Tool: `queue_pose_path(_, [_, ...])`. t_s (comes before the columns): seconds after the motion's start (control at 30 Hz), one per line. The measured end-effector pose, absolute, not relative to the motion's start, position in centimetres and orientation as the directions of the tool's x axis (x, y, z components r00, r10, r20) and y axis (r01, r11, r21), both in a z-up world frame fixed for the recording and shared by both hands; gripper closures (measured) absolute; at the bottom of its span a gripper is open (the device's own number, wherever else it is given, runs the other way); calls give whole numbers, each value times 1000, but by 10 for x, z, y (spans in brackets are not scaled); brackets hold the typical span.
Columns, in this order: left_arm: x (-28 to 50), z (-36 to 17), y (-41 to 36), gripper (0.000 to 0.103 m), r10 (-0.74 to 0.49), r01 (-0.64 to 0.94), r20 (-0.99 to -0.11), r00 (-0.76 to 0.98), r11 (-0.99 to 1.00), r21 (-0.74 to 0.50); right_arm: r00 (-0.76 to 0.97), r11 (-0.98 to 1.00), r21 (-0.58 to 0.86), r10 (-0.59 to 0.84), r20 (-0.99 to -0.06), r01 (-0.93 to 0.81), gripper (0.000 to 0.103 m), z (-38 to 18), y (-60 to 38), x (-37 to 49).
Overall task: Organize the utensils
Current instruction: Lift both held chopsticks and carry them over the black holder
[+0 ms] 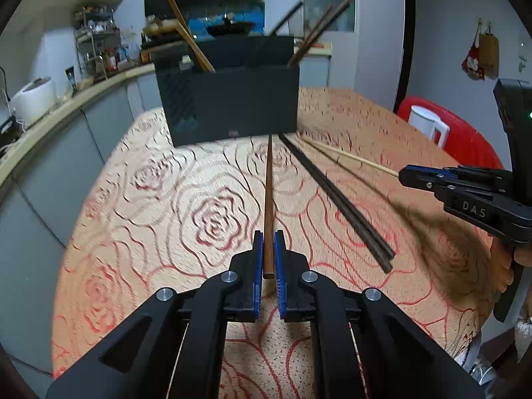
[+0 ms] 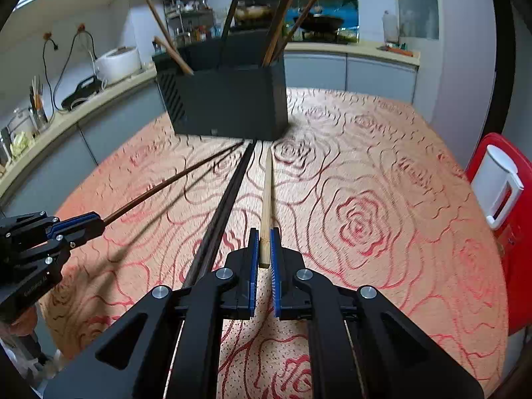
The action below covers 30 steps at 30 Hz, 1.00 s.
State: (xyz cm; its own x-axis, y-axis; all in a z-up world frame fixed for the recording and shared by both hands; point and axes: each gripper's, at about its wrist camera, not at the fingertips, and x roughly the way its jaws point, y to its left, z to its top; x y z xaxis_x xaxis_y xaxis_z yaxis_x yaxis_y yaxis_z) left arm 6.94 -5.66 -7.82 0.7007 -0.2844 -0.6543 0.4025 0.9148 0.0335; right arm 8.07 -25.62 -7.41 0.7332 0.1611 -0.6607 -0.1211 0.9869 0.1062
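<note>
A dark utensil box [image 1: 229, 99] [image 2: 229, 99] stands at the far side of the table with several chopsticks leaning in it. My left gripper [image 1: 268, 242] is shut on the thick end of a brown chopstick [image 1: 269, 199], which points toward the box and is lifted off the cloth. My right gripper [image 2: 264, 241] is shut on the thick end of a pale bamboo chopstick [image 2: 266, 193], also raised. A pair of black chopsticks [image 1: 335, 199] [image 2: 226, 206] lies on the cloth between the two held sticks. Each view shows the other gripper at its edge.
The table carries a rose-patterned cloth [image 1: 166, 199] [image 2: 382, 199]. A red chair [image 2: 512, 226] with a white jug [image 2: 498, 186] stands to the right. A kitchen counter [image 1: 66, 99] with a rice cooker [image 1: 33, 99] runs along the left and back.
</note>
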Motion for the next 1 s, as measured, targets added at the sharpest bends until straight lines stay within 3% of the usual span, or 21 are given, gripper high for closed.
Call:
queue_pose_path(0.6, [51,19,-22,96,-312,377,-478,821,925,44,867,980,151,185,-463,-129,95,11,-278,41])
queue_pose_path(1.0, [56,50,-22,96,-337,397,-440,832,916,50,880,977,160,196,-432,-139,95,23,-278,32])
